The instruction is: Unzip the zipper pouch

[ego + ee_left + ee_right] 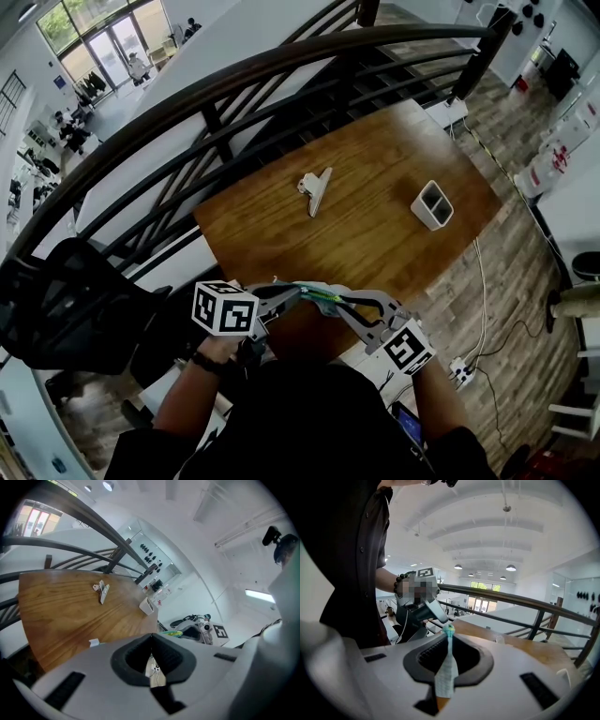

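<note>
The zipper pouch (323,295), teal with green and yellow trim, hangs stretched between my two grippers above the near edge of the wooden table (375,239). My left gripper (292,294) is shut, its tips pinched on the pouch's left end. In the left gripper view the pads (161,656) stand together and only a green bit of the pouch (171,633) shows past them. My right gripper (349,305) is shut on the other end; in the right gripper view the teal fabric (446,670) stands edge-on between the pads, with the left gripper (437,616) just beyond it.
On the table lie a white clip-like piece (316,190) and a white two-slot box (432,204). A dark curved railing (234,84) runs behind the table. A black chair (66,309) stands at the left. Cables and a power strip (459,371) lie on the floor at the right.
</note>
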`<action>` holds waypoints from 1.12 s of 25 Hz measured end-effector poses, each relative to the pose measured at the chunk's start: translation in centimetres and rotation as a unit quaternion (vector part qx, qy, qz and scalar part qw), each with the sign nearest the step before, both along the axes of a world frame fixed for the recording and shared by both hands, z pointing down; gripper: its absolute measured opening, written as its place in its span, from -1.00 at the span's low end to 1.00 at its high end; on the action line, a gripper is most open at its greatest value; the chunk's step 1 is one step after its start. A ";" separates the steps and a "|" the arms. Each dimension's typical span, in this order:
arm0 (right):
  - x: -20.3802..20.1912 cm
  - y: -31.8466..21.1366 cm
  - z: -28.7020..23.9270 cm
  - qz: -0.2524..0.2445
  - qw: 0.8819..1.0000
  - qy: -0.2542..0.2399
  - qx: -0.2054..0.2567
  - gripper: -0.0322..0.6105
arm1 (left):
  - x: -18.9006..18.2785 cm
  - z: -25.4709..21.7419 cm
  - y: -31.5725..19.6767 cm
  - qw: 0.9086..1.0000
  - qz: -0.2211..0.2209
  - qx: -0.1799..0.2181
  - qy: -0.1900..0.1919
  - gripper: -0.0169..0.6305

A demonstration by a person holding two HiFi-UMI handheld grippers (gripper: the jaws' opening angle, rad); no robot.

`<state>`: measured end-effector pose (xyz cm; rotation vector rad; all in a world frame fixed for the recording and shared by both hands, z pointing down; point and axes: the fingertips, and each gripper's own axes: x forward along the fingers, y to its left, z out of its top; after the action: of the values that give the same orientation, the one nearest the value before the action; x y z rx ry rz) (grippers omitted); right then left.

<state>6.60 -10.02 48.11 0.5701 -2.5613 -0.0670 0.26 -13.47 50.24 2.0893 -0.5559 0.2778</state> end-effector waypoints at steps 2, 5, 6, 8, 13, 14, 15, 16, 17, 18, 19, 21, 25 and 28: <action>0.0 0.1 0.1 0.000 1.000 0.004 0.002 -0.81 | 0.0 0.0 0.0 1.000 -0.001 0.002 0.000 -0.91; 0.1 0.1 0.0 0.002 1.000 0.006 0.009 -0.81 | -0.5 0.2 -0.3 0.999 -0.005 0.034 -0.038 -0.91; 0.2 0.1 -0.1 0.004 1.000 0.005 0.011 -0.81 | -0.7 0.4 -0.4 0.997 -0.005 0.049 -0.056 -0.91; 0.4 0.0 -0.1 0.007 1.000 0.004 0.011 -0.81 | -1.0 0.4 -0.4 0.995 0.000 0.065 -0.073 -0.91; 0.3 -0.2 0.0 0.010 1.000 0.005 0.010 -0.81 | -1.2 0.4 -0.4 0.996 -0.001 0.062 -0.067 -0.91; 0.3 -0.2 0.0 0.010 1.000 0.007 0.012 -0.81 | -1.3 0.4 -0.5 0.996 -0.002 0.062 -0.068 -0.91; 0.4 -0.4 0.0 0.011 1.000 0.010 0.014 -0.81 | -1.4 0.4 -0.6 0.995 -0.004 0.064 -0.073 -0.91; 0.7 -0.6 -0.1 0.015 1.000 0.012 0.017 -0.82 | -1.5 0.6 -0.8 0.994 -0.004 0.069 -0.082 -0.91; 1.0 -0.8 -0.1 0.020 1.000 0.012 0.019 -0.81 | -1.5 0.7 -0.9 0.993 -0.003 0.075 -0.092 -0.91; 1.3 -1.0 -0.2 0.026 0.999 0.010 0.020 -0.81 | -1.5 0.8 -1.0 0.992 -0.002 0.079 -0.099 -0.91; 1.5 -1.2 -0.3 0.031 0.999 0.009 0.019 -0.81 | -1.5 0.9 -1.1 0.991 -0.001 0.082 -0.102 -0.91; 1.6 -1.3 -0.2 0.034 0.999 0.013 0.020 -0.81 | -1.6 0.9 -1.2 0.991 -0.003 0.084 -0.104 -0.91; 2.1 -1.4 -0.1 0.044 0.999 0.008 0.018 -0.81 | -2.2 1.5 -1.6 0.988 -0.007 0.091 -0.126 -0.91; 2.4 -1.3 0.1 0.047 0.999 0.010 0.016 -0.81 | -2.3 1.6 -1.5 0.988 -0.003 0.090 -0.127 -0.91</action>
<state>8.98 -11.34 48.16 0.6965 -2.5142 -0.0812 -2.05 -14.99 51.83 2.2418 -0.7630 0.5130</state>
